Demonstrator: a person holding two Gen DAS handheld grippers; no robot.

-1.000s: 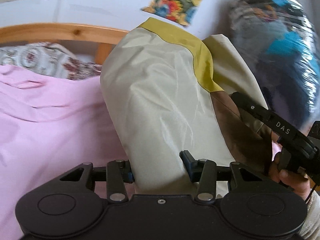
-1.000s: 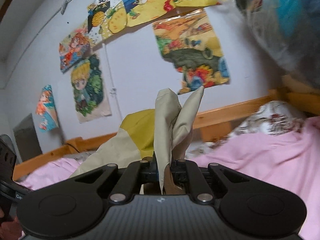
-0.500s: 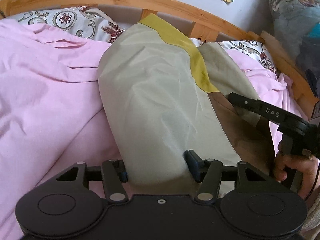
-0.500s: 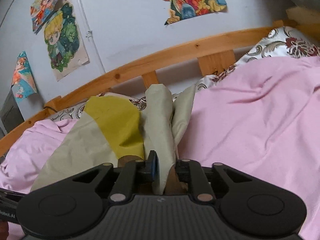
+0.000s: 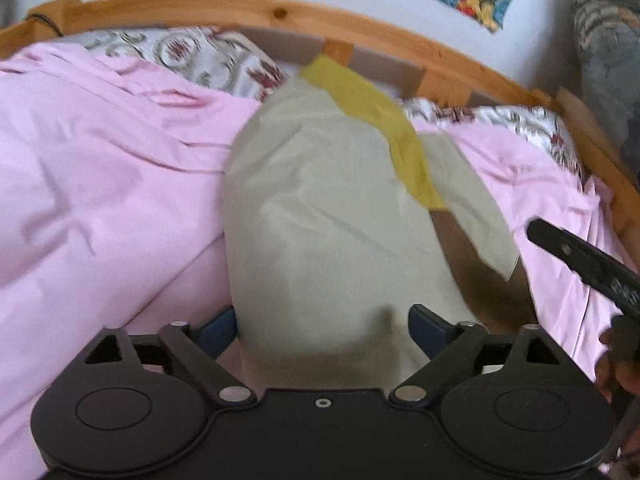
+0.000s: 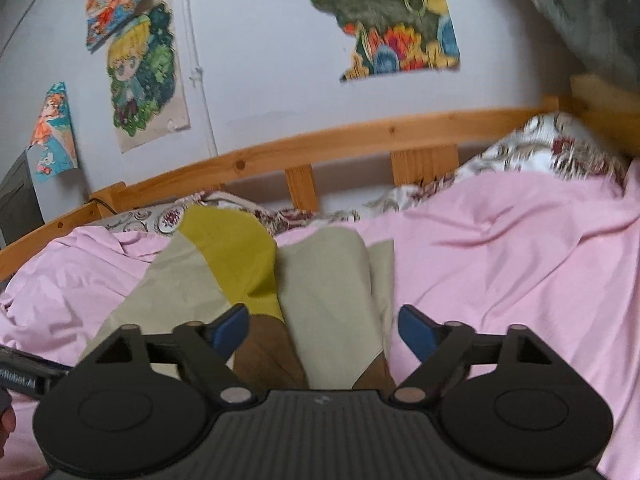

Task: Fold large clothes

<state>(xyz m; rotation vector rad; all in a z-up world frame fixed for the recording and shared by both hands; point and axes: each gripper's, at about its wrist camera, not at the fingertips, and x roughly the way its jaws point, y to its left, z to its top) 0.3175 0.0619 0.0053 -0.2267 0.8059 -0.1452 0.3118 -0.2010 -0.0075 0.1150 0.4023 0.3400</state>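
A beige garment (image 5: 320, 216) with a mustard-yellow band (image 5: 384, 128) and a brown part (image 5: 480, 272) lies folded lengthwise on the pink bedsheet (image 5: 100, 184). My left gripper (image 5: 322, 322) is open, its fingers either side of the garment's near end. In the right wrist view the same garment (image 6: 328, 288) lies flat ahead, with its yellow part (image 6: 236, 256) at the left. My right gripper (image 6: 323, 326) is open over the garment's near end and holds nothing. The right gripper's black body (image 5: 580, 256) shows at the left view's right edge.
A wooden bed rail (image 6: 320, 144) runs along the far side of the bed, with floral pillows (image 6: 552, 148) against it. Posters (image 6: 384, 16) hang on the wall behind. A bundle in clear plastic (image 5: 608, 40) sits at the far right.
The garment was lowered from the air onto the bed. My right gripper, shut on the garment's edge before, has opened and let it go. My left gripper stays open.
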